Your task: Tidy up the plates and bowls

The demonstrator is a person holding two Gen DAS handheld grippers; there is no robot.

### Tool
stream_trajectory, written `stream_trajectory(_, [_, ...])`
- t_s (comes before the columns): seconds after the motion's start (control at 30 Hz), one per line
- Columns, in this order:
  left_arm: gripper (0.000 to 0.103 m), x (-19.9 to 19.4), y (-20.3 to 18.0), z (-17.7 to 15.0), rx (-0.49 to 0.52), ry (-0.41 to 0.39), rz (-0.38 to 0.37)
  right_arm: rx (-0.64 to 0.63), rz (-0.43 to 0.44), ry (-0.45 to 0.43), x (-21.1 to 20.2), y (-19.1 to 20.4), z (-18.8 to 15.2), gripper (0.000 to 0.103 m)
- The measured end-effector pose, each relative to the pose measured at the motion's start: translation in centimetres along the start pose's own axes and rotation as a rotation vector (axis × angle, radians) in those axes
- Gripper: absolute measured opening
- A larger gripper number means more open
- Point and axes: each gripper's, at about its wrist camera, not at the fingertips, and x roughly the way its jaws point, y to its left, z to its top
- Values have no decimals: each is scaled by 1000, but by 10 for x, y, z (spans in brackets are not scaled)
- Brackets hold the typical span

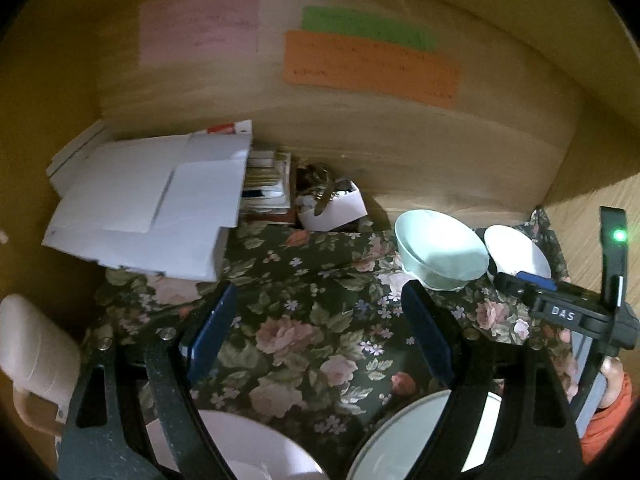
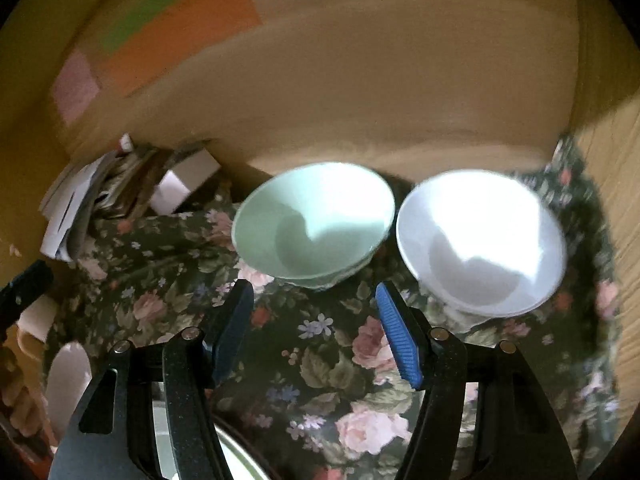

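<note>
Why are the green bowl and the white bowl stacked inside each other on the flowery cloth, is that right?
Not quite. The green bowl and the white bowl are not stacked; they stand side by side on the flowery cloth, green on the left, white on the right. The right wrist view shows it best.

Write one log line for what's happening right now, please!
left gripper: open, empty | right gripper: open, facing green bowl | white bowl: beside it, on floral cloth

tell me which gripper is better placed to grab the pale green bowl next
Right. The right gripper is open and faces the pale green bowl just ahead; the left gripper is open over bare floral cloth, the bowl off to its right.
</note>
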Motion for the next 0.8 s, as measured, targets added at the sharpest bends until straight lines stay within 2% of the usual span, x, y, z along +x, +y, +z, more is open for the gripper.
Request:
stream_trajectory(0.17, [84, 21, -9, 4, 39, 30, -13, 72, 9, 42, 23, -10, 6, 60])
stream_trajectory(0.4, [84, 44, -14, 7, 73, 66, -33, 103, -13, 66, 46, -7, 14, 60])
stream_trajectory(0.53, [84, 53, -14, 7, 78, 82, -39, 131, -25, 80, 58, -9, 16, 57])
stream_trajectory(0.67, [84, 62, -9, 4, 63, 106, -48, 128, -61, 91, 68, -4, 17, 60])
stream_trajectory(0.73, [84, 65, -7, 2, 57, 114, -49, 136, -59, 97, 72, -6, 17, 58])
stream_trajectory(0.8, [84, 67, -5, 0, 51, 123, -49, 138, -60, 99, 73, -8, 17, 49])
